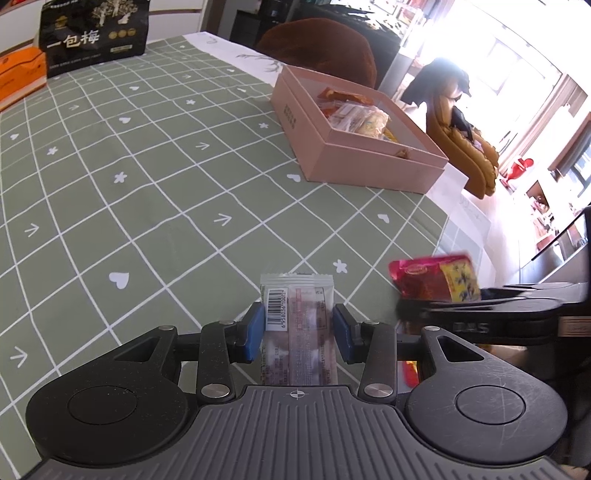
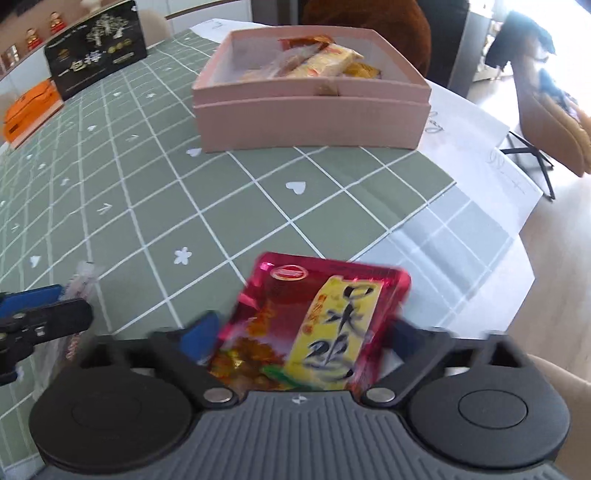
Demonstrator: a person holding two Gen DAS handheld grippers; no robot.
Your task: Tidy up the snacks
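My left gripper (image 1: 298, 325) is shut on a clear-and-white snack packet with a barcode (image 1: 295, 314), held just above the green checked tablecloth. My right gripper (image 2: 299, 332) is shut on a red and yellow snack packet (image 2: 314, 321); this packet also shows in the left wrist view (image 1: 436, 280), to the right of my left gripper. A pink open box (image 1: 373, 162) holding several wrapped snacks stands ahead on the table; it also shows in the right wrist view (image 2: 314, 110). The left gripper's fingertip (image 2: 44, 314) appears at the left edge of the right wrist view.
A black snack bag with gold print (image 1: 96, 33) and an orange box (image 1: 18, 77) stand at the far left of the table. White papers (image 2: 476, 147) lie near the table's right edge. A brown chair (image 1: 325, 44) stands behind the pink box.
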